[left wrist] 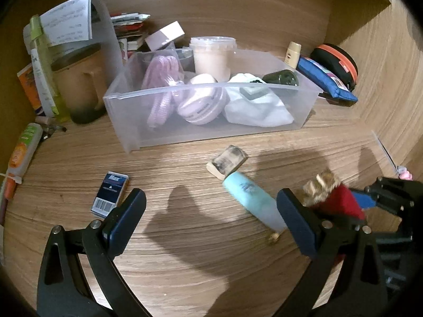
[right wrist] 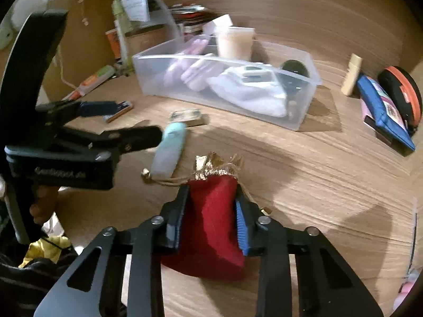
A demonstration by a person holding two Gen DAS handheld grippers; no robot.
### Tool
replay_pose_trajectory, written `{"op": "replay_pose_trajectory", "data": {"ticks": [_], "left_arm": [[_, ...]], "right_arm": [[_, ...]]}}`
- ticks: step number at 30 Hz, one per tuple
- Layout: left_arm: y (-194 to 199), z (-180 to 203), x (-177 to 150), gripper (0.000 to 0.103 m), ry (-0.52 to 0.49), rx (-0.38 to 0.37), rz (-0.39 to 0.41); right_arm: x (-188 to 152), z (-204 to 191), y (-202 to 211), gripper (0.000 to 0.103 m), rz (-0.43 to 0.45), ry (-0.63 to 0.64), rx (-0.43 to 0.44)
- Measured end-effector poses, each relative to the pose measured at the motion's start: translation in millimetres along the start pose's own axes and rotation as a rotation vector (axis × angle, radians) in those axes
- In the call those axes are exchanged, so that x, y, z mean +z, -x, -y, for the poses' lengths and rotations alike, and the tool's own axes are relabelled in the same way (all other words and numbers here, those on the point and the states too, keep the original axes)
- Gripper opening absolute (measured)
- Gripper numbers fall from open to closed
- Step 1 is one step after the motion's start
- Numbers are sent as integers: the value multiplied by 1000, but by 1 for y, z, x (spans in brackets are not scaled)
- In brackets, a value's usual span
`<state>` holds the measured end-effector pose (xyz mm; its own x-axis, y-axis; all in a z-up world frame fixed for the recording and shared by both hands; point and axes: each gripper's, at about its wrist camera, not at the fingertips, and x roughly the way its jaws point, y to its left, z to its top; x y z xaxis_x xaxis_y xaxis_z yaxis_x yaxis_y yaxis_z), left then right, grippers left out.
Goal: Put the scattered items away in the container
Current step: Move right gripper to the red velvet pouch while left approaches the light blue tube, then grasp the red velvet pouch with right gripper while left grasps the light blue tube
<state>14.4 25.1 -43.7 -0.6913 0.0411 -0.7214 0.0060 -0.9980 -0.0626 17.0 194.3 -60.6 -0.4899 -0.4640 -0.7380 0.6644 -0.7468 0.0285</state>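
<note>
Nearest, bottom centre of the right wrist view: your right gripper [right wrist: 211, 219] is clamped on the red pouch [right wrist: 211, 227], whose gold-trimmed mouth points toward the container. I cannot tell whether the pouch is lifted clear of the table [right wrist: 330, 185].

Lower part of the left wrist view: your left gripper [left wrist: 211, 211] stands wide apart and grips nothing; its right finger lies just beside the pale blue tube [left wrist: 248, 195].

Middle of the left wrist view, loose on the table: the blue tube; a small worn block [left wrist: 228, 162] touching the tube's far end; a dark blue box [left wrist: 109, 194] at lower left.

Upper centre: the clear container [left wrist: 127, 121], already holding a pink brush [left wrist: 161, 89], a lilac round case [left wrist: 201, 100], white cloth [left wrist: 259, 105], a lidded tub [left wrist: 211, 55] and a dark green item [left wrist: 283, 78].

Judgement: partly done; pouch, tube, block and box remain.

Far edges: a tan mug [left wrist: 79, 82] with papers and tubes at upper left; a small beige bottle [left wrist: 293, 54], blue pouch [left wrist: 327, 82] and black-and-orange case [left wrist: 337, 62] at upper right. The tube and your left gripper lie close beside the pouch's route.
</note>
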Motion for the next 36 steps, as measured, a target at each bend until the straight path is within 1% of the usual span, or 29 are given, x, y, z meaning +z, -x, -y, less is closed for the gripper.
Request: {"op": "replay_pose_trajectory", "data": {"ticks": [4,7,8,11,13,15,16,17,18,19,22,23,24,25,26,27,32,36], "left_arm": [[-2,6,1,100,-17,-16,-6],[0,11,1,100,-34,-39,4],[-1,13,2,100,-44,-52,-7],[-5,18,4,100,-68,-61,-39],[-8,20,4,100,-72,-90,-63],[-12,25,5,90,-90,-97,-81],[-14,27,5,79,-100,-94,-92],[-18,30,6,72,-113,-94,-115],[-20,33,6,69,-116,-94,-129],[-23,34,6,64,-119,-97,-140],[-29,41,7,60,-148,-77,-153],[-29,43,8,53,-154,-75,-148],[-30,44,9,49,-159,-70,-143],[-30,45,10,39,-165,-67,-141],[-31,46,11,27,-167,-70,-136],[-30,46,12,24,-168,-71,-133],[-25,50,8,24,-200,-40,-91],[-10,47,12,24,-181,-53,-37]], "right_arm": [[1,18,3,21,9,-46,-27],[5,29,5,21,14,-72,-36],[7,33,6,21,17,-81,-38],[10,42,11,21,35,-96,-60],[13,50,14,21,49,-117,-63],[14,57,17,21,59,-139,-56],[15,60,18,21,62,-149,-56],[16,62,19,21,69,-155,-58],[17,63,19,21,77,-158,-58],[18,63,20,21,81,-157,-54],[19,62,21,21,90,-152,-41],[20,61,21,21,93,-150,-37],[21,60,21,21,95,-145,-33],[22,59,20,21,96,-142,-30],[23,58,20,21,98,-139,-28],[24,57,20,21,99,-137,-26],[28,53,22,21,114,-123,-20],[34,52,25,21,135,-117,-18]]}}
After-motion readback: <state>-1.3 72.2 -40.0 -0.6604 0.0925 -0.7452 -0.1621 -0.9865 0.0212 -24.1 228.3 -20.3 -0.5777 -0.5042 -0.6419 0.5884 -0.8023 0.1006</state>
